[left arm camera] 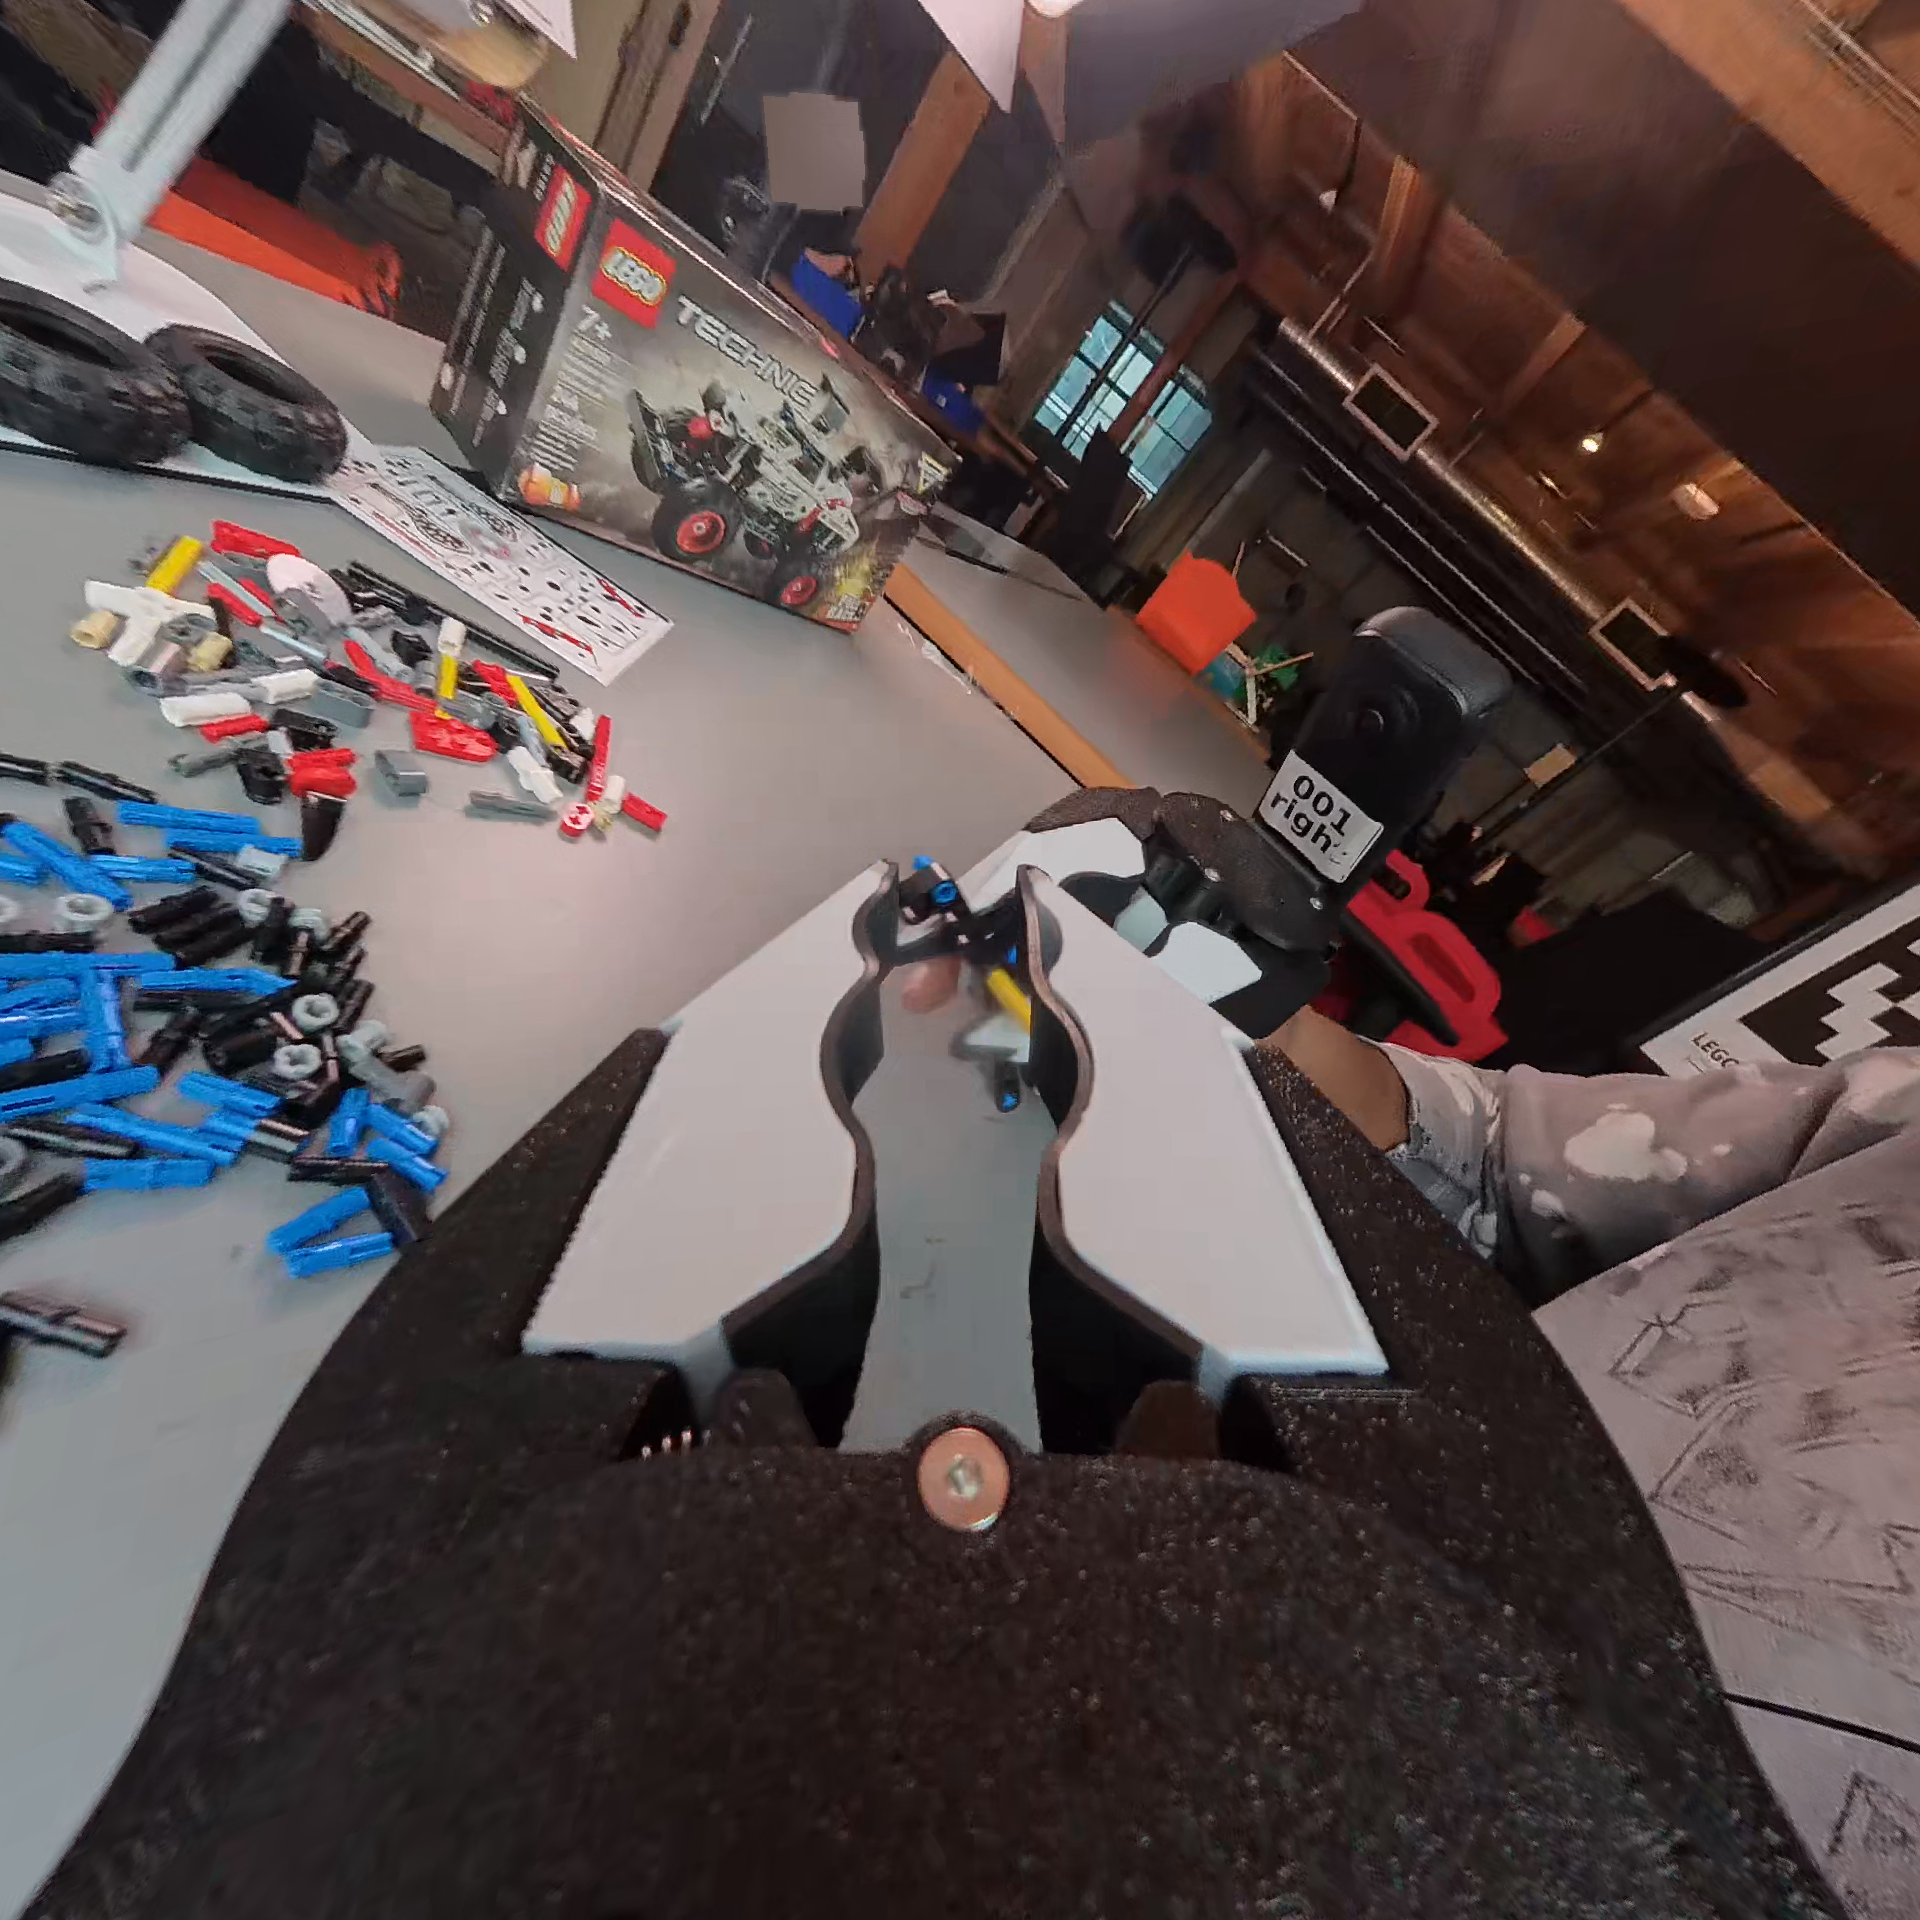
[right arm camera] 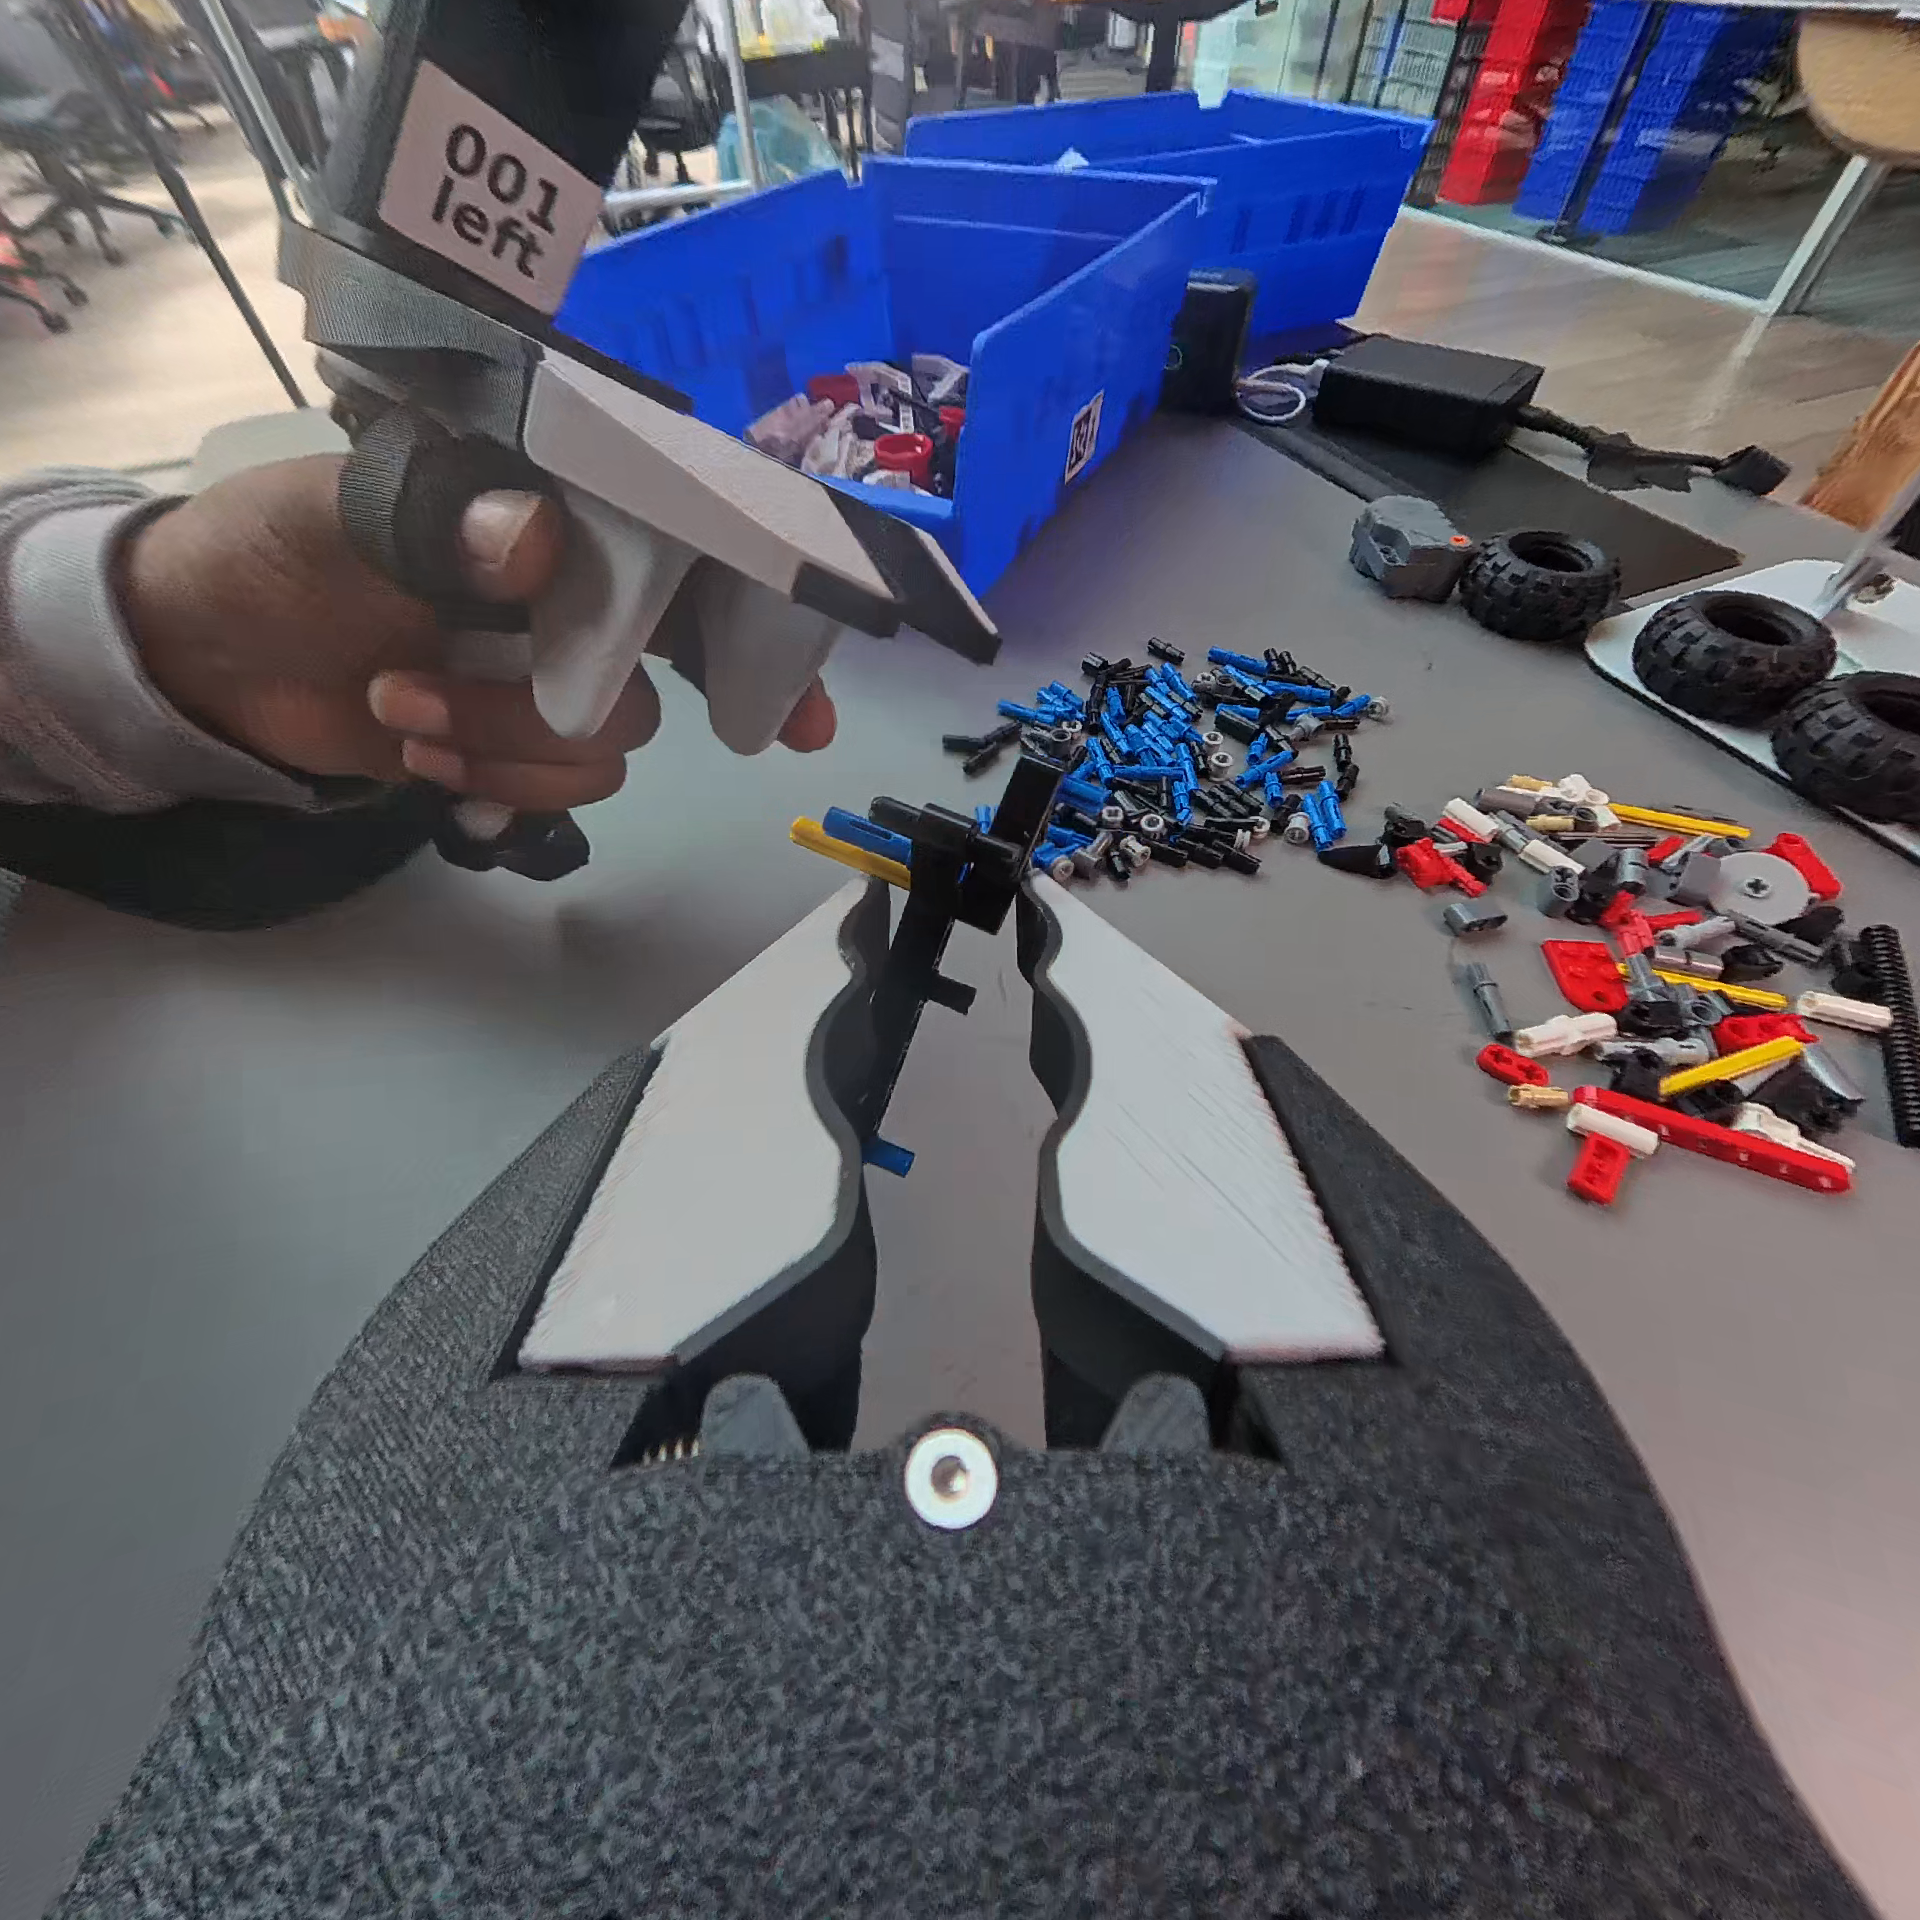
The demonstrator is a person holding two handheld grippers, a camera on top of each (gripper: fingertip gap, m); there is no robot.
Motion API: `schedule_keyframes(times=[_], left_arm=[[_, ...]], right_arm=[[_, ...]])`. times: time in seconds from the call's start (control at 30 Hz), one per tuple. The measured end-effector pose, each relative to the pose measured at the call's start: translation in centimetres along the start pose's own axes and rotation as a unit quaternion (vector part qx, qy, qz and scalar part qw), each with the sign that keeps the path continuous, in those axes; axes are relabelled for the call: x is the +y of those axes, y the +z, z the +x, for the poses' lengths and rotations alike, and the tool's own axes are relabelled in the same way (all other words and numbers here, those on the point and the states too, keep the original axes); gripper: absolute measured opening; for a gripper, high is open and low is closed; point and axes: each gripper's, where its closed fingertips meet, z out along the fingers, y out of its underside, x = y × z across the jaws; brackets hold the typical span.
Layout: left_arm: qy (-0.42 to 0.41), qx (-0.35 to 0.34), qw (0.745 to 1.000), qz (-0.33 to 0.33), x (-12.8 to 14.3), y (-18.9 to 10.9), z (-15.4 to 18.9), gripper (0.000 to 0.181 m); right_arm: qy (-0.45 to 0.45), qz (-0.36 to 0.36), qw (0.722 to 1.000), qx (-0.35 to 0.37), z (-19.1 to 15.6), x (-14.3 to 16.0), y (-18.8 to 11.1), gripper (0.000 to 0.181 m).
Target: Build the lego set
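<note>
A: Right tool (right arm camera: 951, 894) status?

B: It is gripping the black sub-assembly (right arm camera: 935, 914) between its tips, above the grey counter (right arm camera: 312, 1091). Yellow and blue axles are sticking out to the left of the tips, and a blue pin is poking out lower down by the left finger.

A: Left tool (left arm camera: 951, 894)?

B: Its fingers are sitting close together, but nothing is clearly pinched; the assembly and the right tool are showing just past its tips. Cannot tell whether it is clamping anything. From the right wrist view it is hanging up and to the left of the right tool, a hand (right arm camera: 343, 644) squeezing its trigger.

A: Loose parts?

B: The blue and black pin pile (right arm camera: 1164, 769) is lying just beyond the right tool's tips. The red, white and yellow pile (right arm camera: 1662, 966) is sitting to the right of them. Black tyres (right arm camera: 1735, 655) are resting far right, blue bins (right arm camera: 1039, 312) standing behind. The set box (left arm camera: 686, 436) is standing far ahead-left of the left tool.
</note>
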Motion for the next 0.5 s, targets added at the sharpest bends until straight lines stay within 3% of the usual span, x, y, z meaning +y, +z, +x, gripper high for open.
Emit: schedule_keyframes(times=[0.07,0.23,0.33,0.4,0.5], left_arm=[[0.001,-0.001,1.000,-0.003,-0.6,-1.1,-0.8,0.026],[-0.013,0.086,0.993,-0.075,1.8,-0.4,1.4,0.037],[0.007,0.120,0.990,-0.071,2.3,0.2,3.1,0.030],[0.034,0.123,0.989,-0.071,2.4,0.3,3.5,0.018],[0.062,0.105,0.987,-0.102,3.4,0.3,2.9,0.015]], right_arm=[[0.021,0.046,0.998,-0.028,-0.1,-1.4,-0.8,0.024],[0.024,0.129,0.983,-0.130,-2.6,-4.2,-2.8,0.023],[0.011,0.100,0.980,-0.171,-4.4,-3.4,-2.7,0.023],[-0.011,0.058,0.982,-0.177,-5.1,-2.1,-2.1,0.023],[-0.014,0.006,0.984,-0.180,-5.5,-0.5,-1.5,0.023]])
